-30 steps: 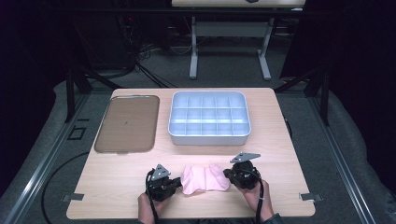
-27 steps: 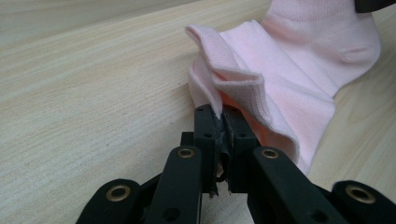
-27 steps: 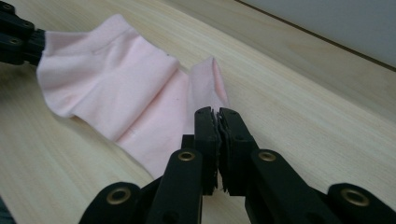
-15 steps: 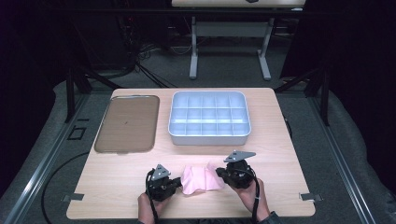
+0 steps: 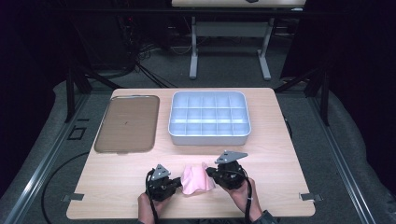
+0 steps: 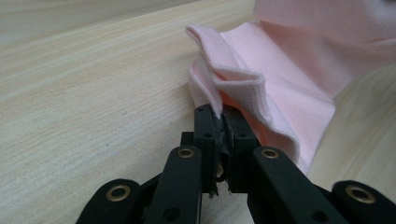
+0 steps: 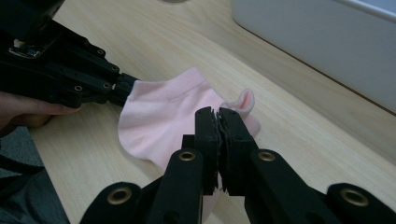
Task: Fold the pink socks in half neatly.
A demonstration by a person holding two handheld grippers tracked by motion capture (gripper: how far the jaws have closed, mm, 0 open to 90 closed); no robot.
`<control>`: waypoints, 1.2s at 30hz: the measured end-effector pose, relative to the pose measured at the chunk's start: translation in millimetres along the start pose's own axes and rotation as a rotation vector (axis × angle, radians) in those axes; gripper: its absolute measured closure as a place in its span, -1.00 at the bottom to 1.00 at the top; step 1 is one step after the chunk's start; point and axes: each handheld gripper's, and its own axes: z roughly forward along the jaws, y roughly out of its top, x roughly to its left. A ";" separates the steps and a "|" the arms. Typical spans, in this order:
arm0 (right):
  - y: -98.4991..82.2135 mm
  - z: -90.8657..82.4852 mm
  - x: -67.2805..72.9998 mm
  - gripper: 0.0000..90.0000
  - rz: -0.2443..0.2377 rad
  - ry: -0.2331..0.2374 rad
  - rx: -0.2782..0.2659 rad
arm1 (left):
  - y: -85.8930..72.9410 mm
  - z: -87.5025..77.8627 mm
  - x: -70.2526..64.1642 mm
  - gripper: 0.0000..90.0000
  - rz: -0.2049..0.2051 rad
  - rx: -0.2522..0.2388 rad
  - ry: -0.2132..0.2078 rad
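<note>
Two tools held one pink sock (image 5: pixel 196 179) at the near edge of the desk (image 5: pixel 280 154). Going left to right, a brown tray (image 5: pixel 127 123) lay at the far left and a white divided bin (image 5: pixel 209 117) beside it, both well behind the work. In front, our left tool (image 5: pixel 178 183) was clamped on the sock's left end, ribbed cuff pinched between its pads (image 6: pixel 208 133). Our right tool (image 5: pixel 208 172) was clamped on the opposite end, the cloth partly lifted off the desk and bunched. We judged this the folding step: the right end was being carried toward the left. The next move called for laying that end over the cuff evenly, then releasing. The sock's long axis ran left to right across the desk, cuff pointing left.
</note>
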 end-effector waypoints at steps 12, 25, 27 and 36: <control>12.0 19.7 17.4 0.94 -0.053 0.056 -0.006 | 0.1 0.0 0.2 0.90 0.001 0.000 -0.001; 19.8 40.1 32.5 0.94 -0.109 0.107 -0.004 | 0.2 0.0 0.8 0.90 0.007 0.001 -0.002; 20.3 47.2 35.5 0.94 -0.117 0.116 0.013 | 0.2 -0.1 0.8 0.90 0.007 0.001 -0.002; 18.5 54.9 38.0 0.94 -0.134 0.116 0.025 | 0.1 0.0 0.6 0.90 0.001 0.000 -0.003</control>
